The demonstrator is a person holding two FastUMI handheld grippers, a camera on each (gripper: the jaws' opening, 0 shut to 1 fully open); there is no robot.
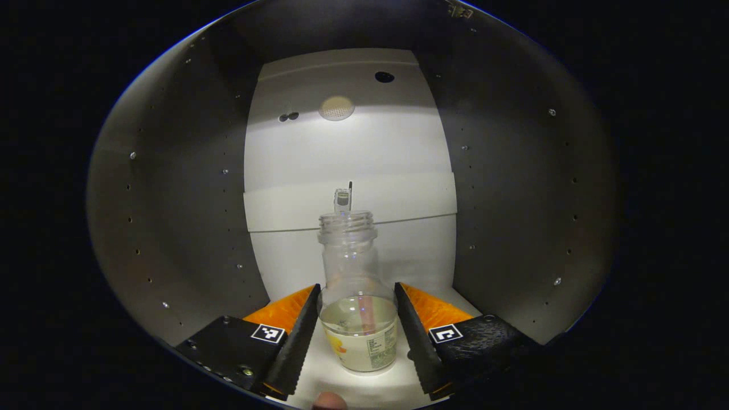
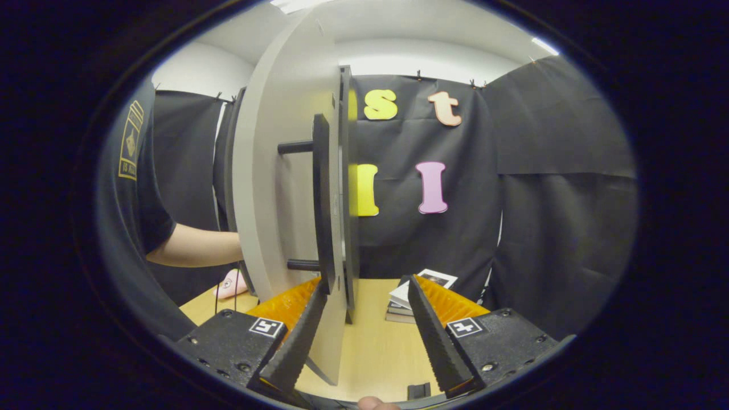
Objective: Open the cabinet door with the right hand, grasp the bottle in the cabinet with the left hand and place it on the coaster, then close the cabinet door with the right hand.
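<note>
Left hand-held gripper [image 1: 357, 336] is inside the cabinet [image 1: 171, 228], its fingers either side of the bottle [image 1: 356, 296].

The uncapped bottle, with some pale liquid in it, stands upright on the cabinet floor between the spread fingers; whether they touch the glass is hard to tell. In the right gripper view, the right hand-held gripper [image 2: 364, 319] is spread wide around the edge of the open door [image 2: 279, 188], beside its dark bar handle [image 2: 322, 199]. A person's arm [image 2: 193, 246] reaches behind the door, and books [image 2: 410, 296] lie on the bench [image 2: 376, 347].
</note>
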